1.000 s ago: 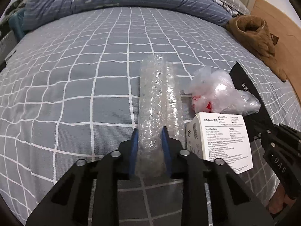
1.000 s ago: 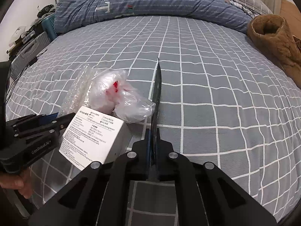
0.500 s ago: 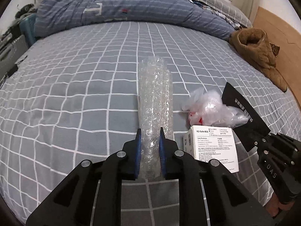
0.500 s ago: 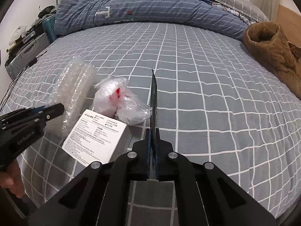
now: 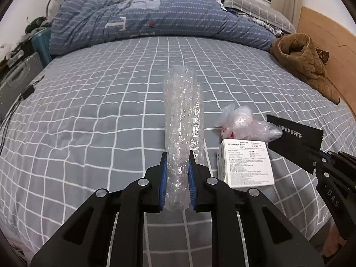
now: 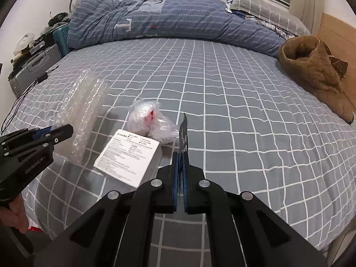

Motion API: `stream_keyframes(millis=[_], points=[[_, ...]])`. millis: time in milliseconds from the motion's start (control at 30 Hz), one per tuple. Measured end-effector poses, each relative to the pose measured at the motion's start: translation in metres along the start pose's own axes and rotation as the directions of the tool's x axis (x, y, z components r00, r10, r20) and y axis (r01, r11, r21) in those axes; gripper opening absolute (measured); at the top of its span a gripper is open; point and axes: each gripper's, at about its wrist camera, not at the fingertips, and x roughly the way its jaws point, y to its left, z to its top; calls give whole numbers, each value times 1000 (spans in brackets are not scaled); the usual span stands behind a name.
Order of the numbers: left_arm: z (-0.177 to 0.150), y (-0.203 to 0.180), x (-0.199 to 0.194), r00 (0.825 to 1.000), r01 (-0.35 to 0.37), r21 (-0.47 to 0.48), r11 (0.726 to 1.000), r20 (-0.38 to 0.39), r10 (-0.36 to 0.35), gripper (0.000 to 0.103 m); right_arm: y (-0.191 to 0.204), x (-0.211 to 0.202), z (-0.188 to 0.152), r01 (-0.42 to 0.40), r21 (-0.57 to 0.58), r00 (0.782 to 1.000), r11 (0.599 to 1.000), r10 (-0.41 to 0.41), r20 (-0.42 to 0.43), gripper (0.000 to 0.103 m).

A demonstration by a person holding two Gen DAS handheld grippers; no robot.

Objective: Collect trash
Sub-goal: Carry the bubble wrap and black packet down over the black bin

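My left gripper (image 5: 177, 158) is shut on a long roll of clear bubble wrap (image 5: 182, 115), lifted off the grey checked bed (image 5: 100, 115); the same roll (image 6: 82, 111) shows at the left of the right wrist view beside the left gripper (image 6: 66, 131). My right gripper (image 6: 180, 155) is shut on a flat black packet (image 6: 184, 133) seen edge-on; the packet (image 5: 293, 138) appears at the right of the left wrist view with the right gripper (image 5: 320, 158). A white box (image 5: 247, 162) (image 6: 128, 155) and a crumpled clear plastic bag (image 5: 244, 123) (image 6: 151, 121) with red inside lie on the bed between them.
A rolled blue quilt (image 5: 155, 20) and pillows (image 5: 251, 4) lie along the far side of the bed. A brown fleece garment (image 5: 304, 62) sits at the right edge by a wooden headboard (image 5: 329, 40). A suitcase (image 6: 33, 71) and clutter stand at the left. A hand (image 6: 17, 211) holds the left gripper.
Both grippers have risen and drawn back from the bed, carrying the bubble wrap and the black packet. The left jaws squeezed the bubble wrap tighter. Box and bag stayed in place.
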Motion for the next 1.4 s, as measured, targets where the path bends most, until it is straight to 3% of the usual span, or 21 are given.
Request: stream_keyframes(millis=[567, 1400], points=[[-47, 1, -45, 1000, -2, -24, 1000, 0, 2, 16, 1, -43, -35, -46, 30, 999, 998, 46, 8, 3], [-84, -17, -93, 1000, 3, -14, 1000, -5, -3, 16, 14, -105, -59, -45, 5, 996, 999, 44, 74, 2]])
